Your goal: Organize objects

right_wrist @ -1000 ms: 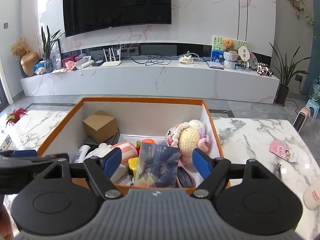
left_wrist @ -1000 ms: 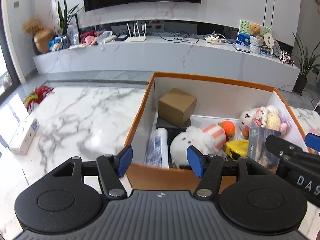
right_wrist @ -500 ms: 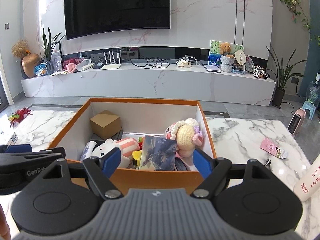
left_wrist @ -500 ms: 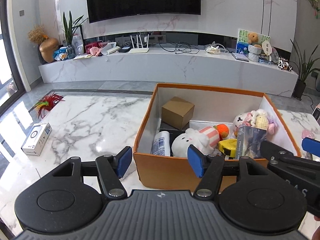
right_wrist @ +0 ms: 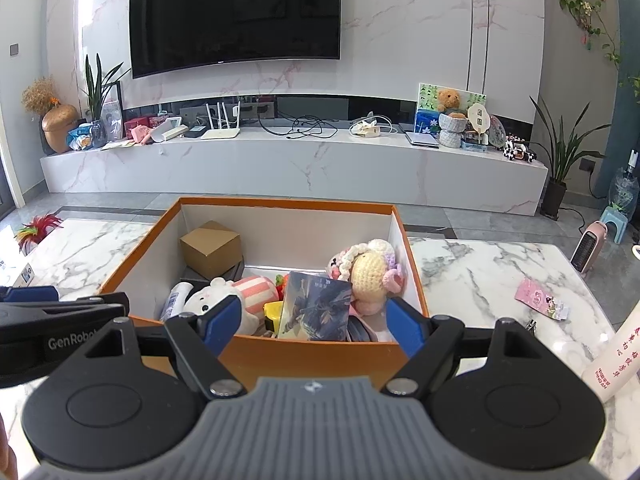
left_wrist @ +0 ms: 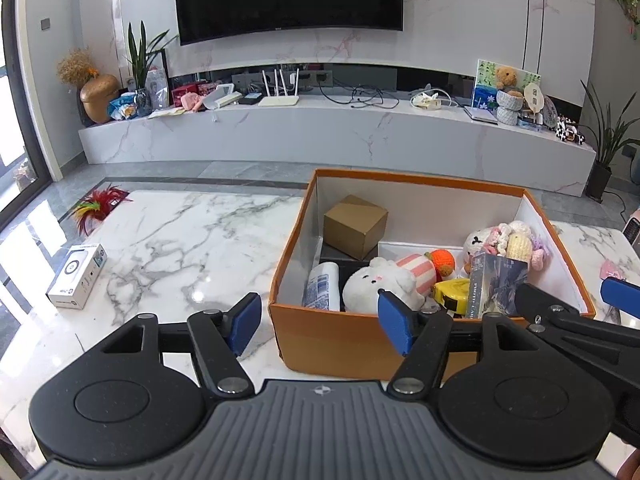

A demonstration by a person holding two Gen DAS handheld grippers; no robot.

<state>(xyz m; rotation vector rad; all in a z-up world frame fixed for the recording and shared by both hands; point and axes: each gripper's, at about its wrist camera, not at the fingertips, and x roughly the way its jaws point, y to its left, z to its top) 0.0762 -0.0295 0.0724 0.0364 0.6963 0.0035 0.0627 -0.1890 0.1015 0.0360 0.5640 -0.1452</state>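
place: home living room | evidence: wall television, marble media console, houseplants

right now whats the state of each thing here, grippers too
left gripper: jaws open, just been opening, nothing between them
right gripper: open, empty
orange box: no lid, holding items
book: upright, leaning in the box
white plush: lying in the box
brown carton: closed, in the box's back corner
white packet: flat on the table, outside the box
tv: off
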